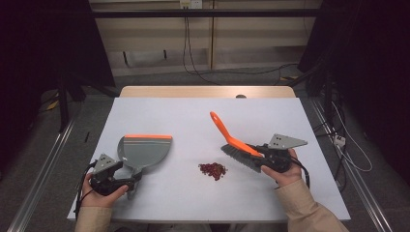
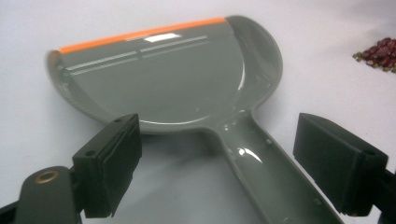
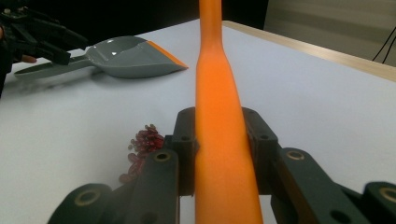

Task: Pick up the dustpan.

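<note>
Left gripper [image 1: 126, 180], at the near-left of the table [image 1: 290, 193]: jaws stood released, spread either side of the dustpan handle, pads clear of it in the left gripper view. Dustpan [image 1: 143, 151]: grey plastic with an orange lip strip, lay flat on the white surface, lip towards the far side, handle running back between the open jaws. Red beans [image 1: 212, 170]: one small heap, lay on the bare surface between the two tools, apart from the dustpan and near the bristles. Brush [image 1: 236, 143]: orange handle, dark bristle head, bristles close to the table just right of the heap, handle slanted up and away to the far left. Right gripper [image 1: 259, 156], at the near-right: jaws were clenched on the brush handle, both pads pressed against its sides
</note>
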Demonstrator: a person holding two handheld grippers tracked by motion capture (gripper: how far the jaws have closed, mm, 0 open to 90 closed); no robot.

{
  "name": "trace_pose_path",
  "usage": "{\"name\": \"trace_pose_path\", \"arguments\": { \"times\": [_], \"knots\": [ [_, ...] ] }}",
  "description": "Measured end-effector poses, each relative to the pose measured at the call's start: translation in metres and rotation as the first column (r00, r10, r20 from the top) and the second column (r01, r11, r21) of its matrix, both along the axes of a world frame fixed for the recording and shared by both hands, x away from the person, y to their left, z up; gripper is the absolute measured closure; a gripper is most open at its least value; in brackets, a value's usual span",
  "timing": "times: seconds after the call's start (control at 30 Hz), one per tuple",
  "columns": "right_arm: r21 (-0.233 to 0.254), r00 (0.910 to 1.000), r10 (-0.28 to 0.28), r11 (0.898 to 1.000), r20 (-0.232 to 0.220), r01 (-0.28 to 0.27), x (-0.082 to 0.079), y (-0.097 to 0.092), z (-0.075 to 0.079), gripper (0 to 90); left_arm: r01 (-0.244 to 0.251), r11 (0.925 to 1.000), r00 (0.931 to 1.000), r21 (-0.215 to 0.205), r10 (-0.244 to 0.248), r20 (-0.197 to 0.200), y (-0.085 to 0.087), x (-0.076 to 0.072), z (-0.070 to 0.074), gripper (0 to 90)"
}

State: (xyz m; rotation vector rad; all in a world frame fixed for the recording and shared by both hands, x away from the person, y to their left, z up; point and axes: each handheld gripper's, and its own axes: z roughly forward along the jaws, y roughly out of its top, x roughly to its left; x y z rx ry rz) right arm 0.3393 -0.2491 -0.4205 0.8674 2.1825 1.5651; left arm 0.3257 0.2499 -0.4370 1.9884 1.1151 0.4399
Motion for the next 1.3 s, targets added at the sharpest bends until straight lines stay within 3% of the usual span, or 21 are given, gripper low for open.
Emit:
{"name": "trace_pose_path", "arguments": {
  "times": [0.07, 0.17, 0.3, 0.47, 0.53, 0.63, 0.7, 0.77, 0.9, 1.0, 1.3],
  "knots": [
    [-0.001, 1.0, 0.002, 1.0, -0.001, -0.002, 0.0, 0.001, 0.0, 71.1, -0.009, 0.9996, 0.9999, 0.026, 0.01, -0.006, -0.001, 0.001, -0.002, 14.4],
    [-0.001, 1.0, 0.003, 1.0, 0.0, -0.003, 0.0, 0.001, 0.0, 71.1, -0.032, 0.999, 0.9993, 0.032, 0.033, -0.019, 0.001, 0.001, -0.002, 14.4],
    [0.002, 1.0, -0.002, 1.0, 0.001, 0.002, 0.0, -0.001, 0.0, 71.1, -0.057, 0.9962, 0.9983, 0.066, 0.058, -0.011, 0.006, 0.0, -0.002, 17.5],
    [0.001, 1.0, -0.007, 1.0, -0.001, 0.007, 0.0, -0.001, 0.0, 71.1, -0.026, 0.9958, 0.9992, 0.088, 0.029, -0.027, 0.002, 0.004, -0.002, 32.3],
    [-0.001, 1.0, -0.004, 1.0, 0.002, 0.004, 0.0, -0.001, 0.0, 71.2, 0.002, 0.9962, 0.9991, 0.087, 0.001, -0.042, -0.001, 0.006, -0.003, 41.6],
    [-0.002, 1.0, -0.004, 1.0, 0.003, 0.004, 0.0, -0.001, 0.0, 71.1, 0.013, 0.9944, 0.9993, 0.105, -0.01, -0.035, -0.004, 0.009, -0.002, 57.4],
    [-0.003, 1.0, -0.006, 1.0, -0.001, 0.006, 0.0, -0.001, 0.0, 71.1, 0.012, 0.9937, 0.9988, 0.111, -0.007, -0.048, -0.003, 0.011, -0.003, 61.3],
    [-0.002, 1.0, -0.005, 1.0, -0.001, 0.005, 0.0, -0.002, -0.001, 71.2, 0.01, 0.9944, 0.9984, 0.105, -0.004, -0.056, -0.001, 0.012, -0.004, 62.0],
    [-0.002, 1.0, -0.009, 1.0, -0.002, 0.009, 0.001, -0.002, -0.001, 71.2, 0.004, 0.9981, 0.9997, 0.062, -0.003, -0.026, 0.003, 0.014, -0.001, 62.6],
    [-0.001, 0.9999, -0.014, 1.0, 0.001, 0.014, 0.001, -0.002, 0.0, 71.1, 0.016, 0.9991, 0.9995, 0.04, -0.015, -0.027, 0.007, 0.016, -0.001, 62.7],
    [0.009, 0.9997, -0.025, 1.0, -0.004, 0.025, 0.001, -0.005, -0.002, 71.2, 0.053, 0.9985, 0.9985, 0.01, -0.053, 0.012, 0.01, 0.014, 0.011, 62.8]
  ]
}}
